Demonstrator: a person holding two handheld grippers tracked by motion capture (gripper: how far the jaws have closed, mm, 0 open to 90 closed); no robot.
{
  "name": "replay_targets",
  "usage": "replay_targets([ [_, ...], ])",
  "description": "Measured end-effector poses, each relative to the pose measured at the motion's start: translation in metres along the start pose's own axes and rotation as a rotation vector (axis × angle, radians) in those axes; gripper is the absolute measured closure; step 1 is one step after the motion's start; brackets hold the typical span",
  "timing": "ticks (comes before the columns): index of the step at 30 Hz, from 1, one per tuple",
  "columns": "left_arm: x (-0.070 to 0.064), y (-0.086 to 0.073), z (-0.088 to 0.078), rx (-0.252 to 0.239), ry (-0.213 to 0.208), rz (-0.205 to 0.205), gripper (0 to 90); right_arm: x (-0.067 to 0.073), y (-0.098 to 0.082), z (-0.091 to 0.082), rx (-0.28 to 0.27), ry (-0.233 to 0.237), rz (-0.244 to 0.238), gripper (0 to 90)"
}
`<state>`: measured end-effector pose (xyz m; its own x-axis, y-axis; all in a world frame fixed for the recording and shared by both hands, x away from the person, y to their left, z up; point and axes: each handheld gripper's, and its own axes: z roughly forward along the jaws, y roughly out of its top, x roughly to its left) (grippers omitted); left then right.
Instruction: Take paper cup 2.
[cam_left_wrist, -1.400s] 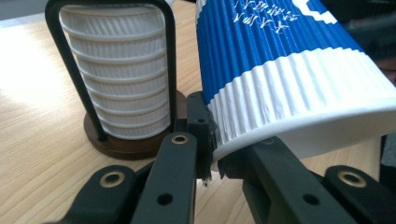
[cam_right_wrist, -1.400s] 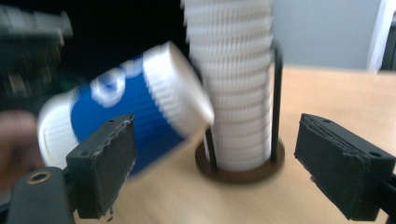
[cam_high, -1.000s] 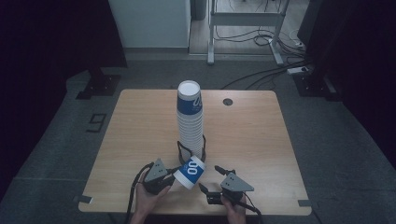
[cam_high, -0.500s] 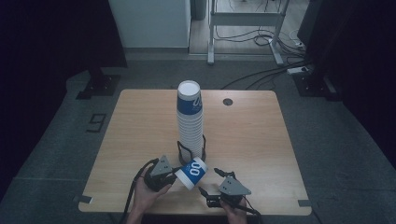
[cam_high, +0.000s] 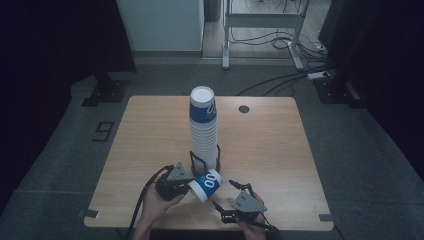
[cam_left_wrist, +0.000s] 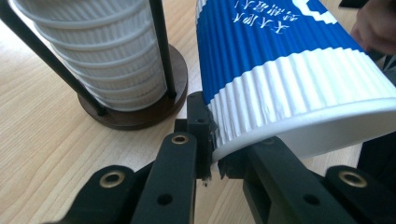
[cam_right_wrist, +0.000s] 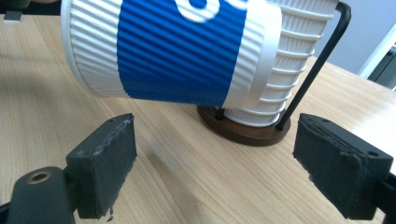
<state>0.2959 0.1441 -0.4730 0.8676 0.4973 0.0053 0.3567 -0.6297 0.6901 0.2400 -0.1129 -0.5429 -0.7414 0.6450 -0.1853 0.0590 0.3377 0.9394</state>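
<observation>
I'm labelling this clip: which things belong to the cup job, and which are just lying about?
In the job:
- blue-and-white ribbed paper cup, pinched by left tool
- tall stack of matching cups
- dark round holder

Lying about:
- cables on the floor
- metal stand

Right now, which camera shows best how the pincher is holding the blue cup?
The left gripper view: its jaws pinch the cup at its rim. The high view shows the cup small, lying sideways. The right gripper view shows its side, not the grip.
</observation>
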Motion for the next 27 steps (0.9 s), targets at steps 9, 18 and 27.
replay_targets([
  [9,-0.001,0.014,0.006,0.124,-0.046,0.000,84.3,0.004,0.003,0.000,0.020,0.002,-0.079,12.4],
  [18,-0.002,0.020,0.012,0.221,-0.064,0.006,84.4,0.007,0.006,0.002,0.050,0.011,-0.161,12.1],
  [27,-0.003,0.032,0.018,0.321,-0.086,0.029,84.4,0.011,0.009,0.005,0.070,0.045,-0.239,11.7],
])
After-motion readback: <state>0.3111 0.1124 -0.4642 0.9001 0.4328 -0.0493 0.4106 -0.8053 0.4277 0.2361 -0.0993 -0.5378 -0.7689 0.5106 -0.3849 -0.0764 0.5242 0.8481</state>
